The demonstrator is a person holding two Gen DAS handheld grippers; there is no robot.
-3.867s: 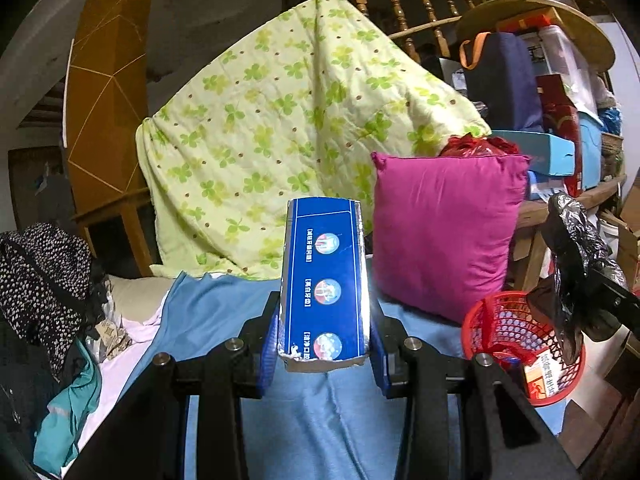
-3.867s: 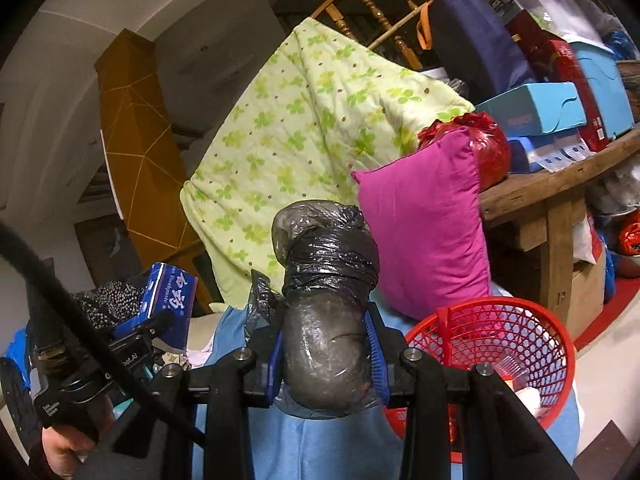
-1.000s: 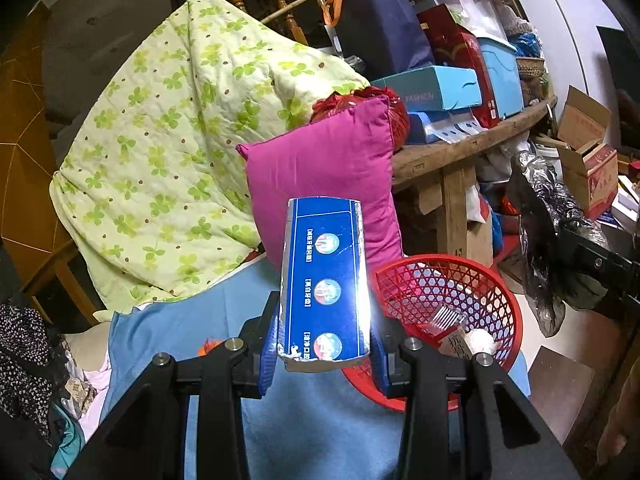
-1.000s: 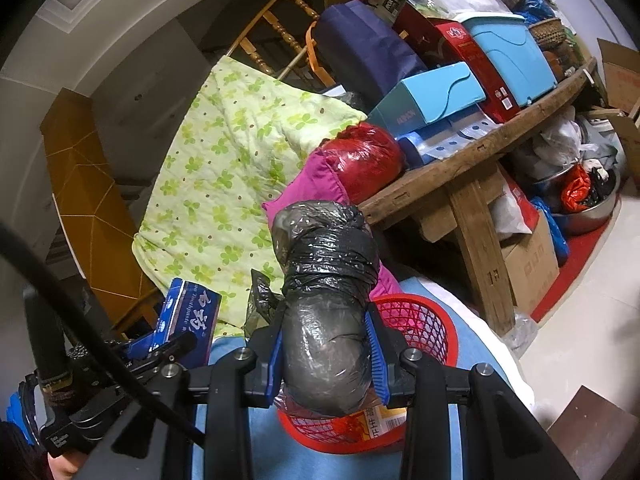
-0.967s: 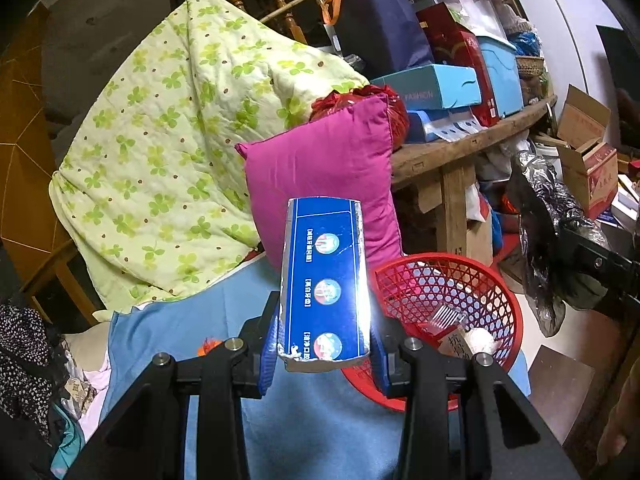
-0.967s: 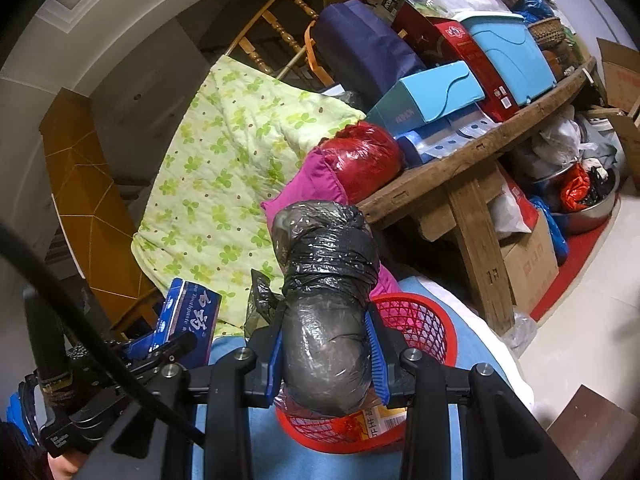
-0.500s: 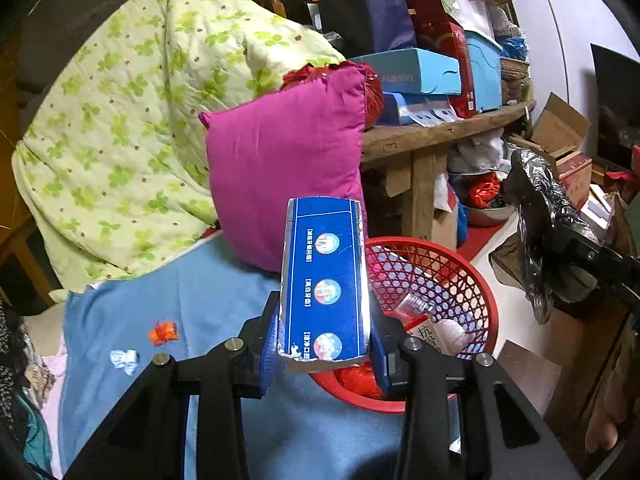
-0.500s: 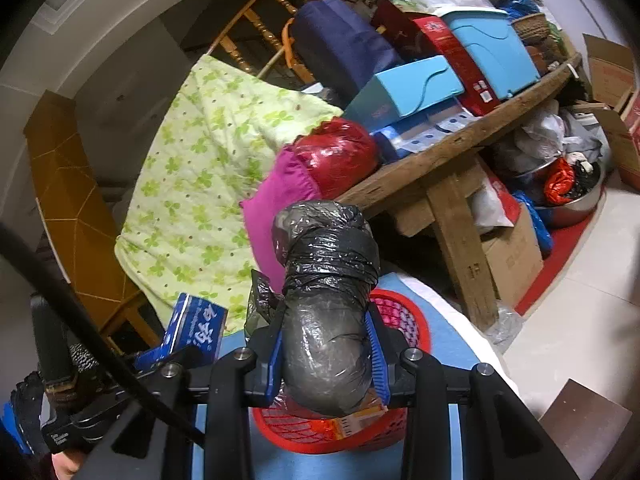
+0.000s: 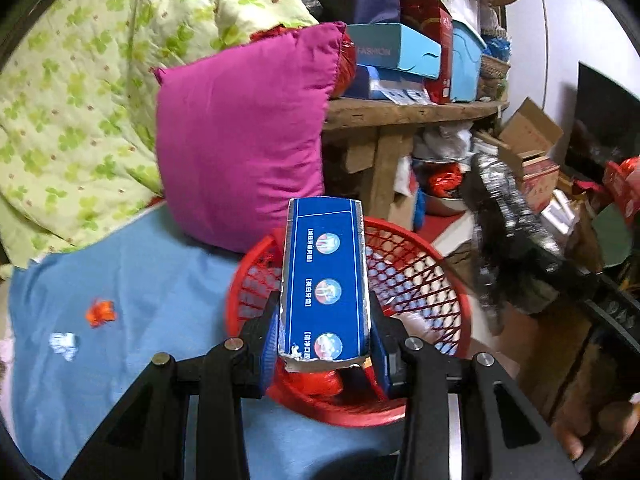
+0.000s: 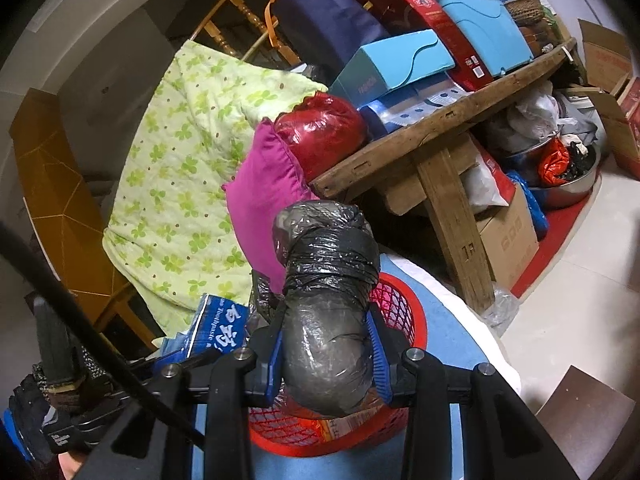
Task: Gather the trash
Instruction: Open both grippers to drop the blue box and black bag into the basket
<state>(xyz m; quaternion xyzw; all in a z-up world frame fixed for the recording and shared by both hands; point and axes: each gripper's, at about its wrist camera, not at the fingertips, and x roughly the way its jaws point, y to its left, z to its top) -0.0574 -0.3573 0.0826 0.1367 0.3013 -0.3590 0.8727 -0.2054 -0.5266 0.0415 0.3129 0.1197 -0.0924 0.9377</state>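
The long blue toothpaste carton (image 9: 324, 284), clamped in the left gripper (image 9: 324, 336) jaws, points lengthwise ahead over the round red mesh basket (image 9: 452, 292) just below; the right gripper (image 10: 326, 348) jaws clamp a grey plastic-wrapped bundle (image 10: 326, 300) above the basket's nearer rim.

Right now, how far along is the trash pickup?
Done: some litter already lies in the red basket. In hand: left gripper clamps a blue toothpaste box, right gripper a black bag bundle. Left: orange scrap and white scrap on the blue sheet.
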